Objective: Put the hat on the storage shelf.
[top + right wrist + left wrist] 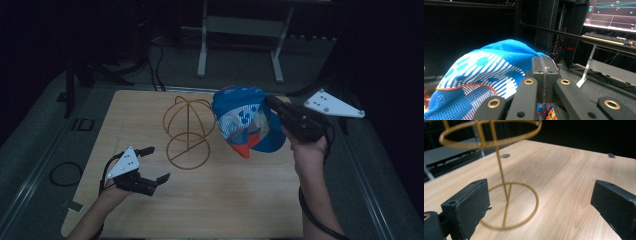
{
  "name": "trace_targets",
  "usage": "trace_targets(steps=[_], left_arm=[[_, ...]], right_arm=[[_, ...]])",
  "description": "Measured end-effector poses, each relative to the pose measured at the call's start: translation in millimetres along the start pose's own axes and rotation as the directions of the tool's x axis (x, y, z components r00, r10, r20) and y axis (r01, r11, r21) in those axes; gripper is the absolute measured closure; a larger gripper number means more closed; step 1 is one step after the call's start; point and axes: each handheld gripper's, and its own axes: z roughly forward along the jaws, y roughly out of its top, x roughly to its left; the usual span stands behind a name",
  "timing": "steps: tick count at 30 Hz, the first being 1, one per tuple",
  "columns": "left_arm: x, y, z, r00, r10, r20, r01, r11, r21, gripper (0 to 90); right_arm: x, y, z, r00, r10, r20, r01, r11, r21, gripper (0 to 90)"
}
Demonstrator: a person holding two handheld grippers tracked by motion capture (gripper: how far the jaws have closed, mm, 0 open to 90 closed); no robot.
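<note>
Gripping a blue cap (247, 122) by its edge, the right gripper (272, 103) holds it above the table (225, 200), just right of the wire stand (187, 132). Left gripper (152, 164) hovers released, jaws wide and empty, near the stand's base ring.

Blue mesh fabric cap (246, 120) with white stripes, darker blue blotches and orange trim; golden wire hat stand (187, 131) on pale wood-grain table top (230, 195); black-jawed grippers

Each black gripper (152, 164) carries a grey three-cornered plate (123, 162) and cable (312, 212).
</note>
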Motion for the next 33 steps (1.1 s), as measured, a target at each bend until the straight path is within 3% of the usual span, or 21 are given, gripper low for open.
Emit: trace_targets(steps=[3, 8, 15, 19, 33], left_arm=[[0.8, -15.3, -4.7, 0.9988, -0.041, -0.028, 0.041, 0.9991, -0.012, 2.6], [-0.4, -38.5, -10.3, 0.9952, -0.047, -0.086, 0.047, 0.9989, 0.006, 2.7], [-2.8, -59.8, -20.4, 0.9842, -0.053, -0.169, 0.056, 0.9984, 0.013, 2.7], [-2.7, -67.7, -24.9, 0.9802, -0.075, -0.183, 0.079, 0.9969, 0.011, 2.7], [0.5, -74.9, -39.2, 0.9797, -0.096, -0.176, 0.096, 0.9953, -0.005, 2.7]], right_arm=[[2.6, 6.6, 12.5, 0.9999, -0.007, -0.008, 0.007, 1.0, 0.002, 90.0], [7.9, 14.7, 34.9, 0.9993, 0.0, -0.038, 0.0, 1.0, 0.003, 90.0], [21.6, 24.2, 67.5, 0.9973, 0.012, -0.073, -0.011, 1.0, 0.017, 90.0], [32.3, 28.2, 87.9, 0.9955, 0.019, -0.093, -0.016, 0.999, 0.029, 90.0], [70.1, 26.4, 157.8, 0.986, 0.022, -0.165, -0.001, 0.992, 0.123, 90.0]])
